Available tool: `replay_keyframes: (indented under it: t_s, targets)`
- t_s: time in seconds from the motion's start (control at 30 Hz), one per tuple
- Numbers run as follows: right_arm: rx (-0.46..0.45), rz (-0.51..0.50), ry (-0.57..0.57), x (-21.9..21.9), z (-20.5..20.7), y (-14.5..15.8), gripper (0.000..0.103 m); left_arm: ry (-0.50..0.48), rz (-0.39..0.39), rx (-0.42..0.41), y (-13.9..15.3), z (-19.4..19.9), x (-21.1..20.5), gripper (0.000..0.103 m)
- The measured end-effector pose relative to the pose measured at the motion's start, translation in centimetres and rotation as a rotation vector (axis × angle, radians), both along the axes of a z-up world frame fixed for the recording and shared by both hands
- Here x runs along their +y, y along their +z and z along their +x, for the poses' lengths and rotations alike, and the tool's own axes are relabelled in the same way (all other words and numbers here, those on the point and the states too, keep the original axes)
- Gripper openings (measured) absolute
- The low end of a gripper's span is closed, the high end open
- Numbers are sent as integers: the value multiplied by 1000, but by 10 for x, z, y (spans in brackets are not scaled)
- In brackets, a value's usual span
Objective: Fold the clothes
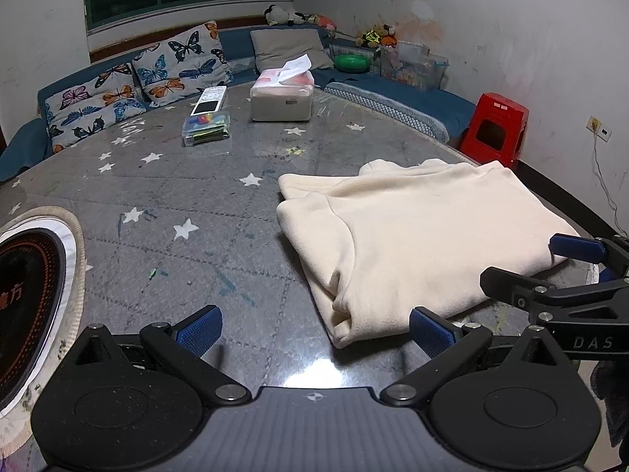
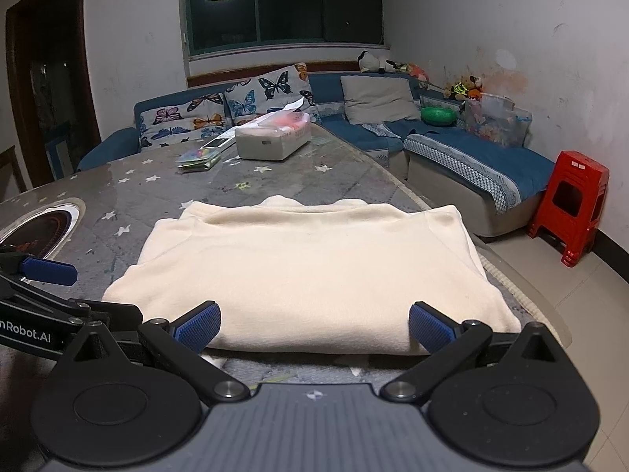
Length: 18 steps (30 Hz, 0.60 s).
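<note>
A cream sweater [image 2: 306, 267] lies folded into a neat rectangle on the grey star-patterned desk [image 1: 165, 196], near its right edge. The left hand-held gripper [image 1: 314, 332] is spread wide over the bare desk just beside the sweater's near left corner, holding nothing. The right hand-held gripper [image 2: 314, 328] is also spread wide, its blue fingertips [image 2: 198, 328] at the sweater's near folded edge without pinching it.

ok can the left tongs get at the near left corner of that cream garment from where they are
Probably yes. The left tongs are open and empty, and the cream garment has its near corner lying just beside their right finger, with only bare table between. The right tongs sit further along the hem.
</note>
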State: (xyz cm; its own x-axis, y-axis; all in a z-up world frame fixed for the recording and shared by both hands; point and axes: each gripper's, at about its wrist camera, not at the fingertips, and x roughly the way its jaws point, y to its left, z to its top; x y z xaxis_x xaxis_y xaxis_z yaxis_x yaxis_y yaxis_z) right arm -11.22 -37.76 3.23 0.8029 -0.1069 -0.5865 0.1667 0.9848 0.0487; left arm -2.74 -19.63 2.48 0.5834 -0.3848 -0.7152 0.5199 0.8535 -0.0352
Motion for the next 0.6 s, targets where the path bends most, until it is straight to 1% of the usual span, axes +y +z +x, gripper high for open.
replay_keyframes:
  t_s: [0.6]
  targets:
    - [1, -5, 25, -2, 7, 1, 103, -4, 13, -4, 0, 9, -4, 103]
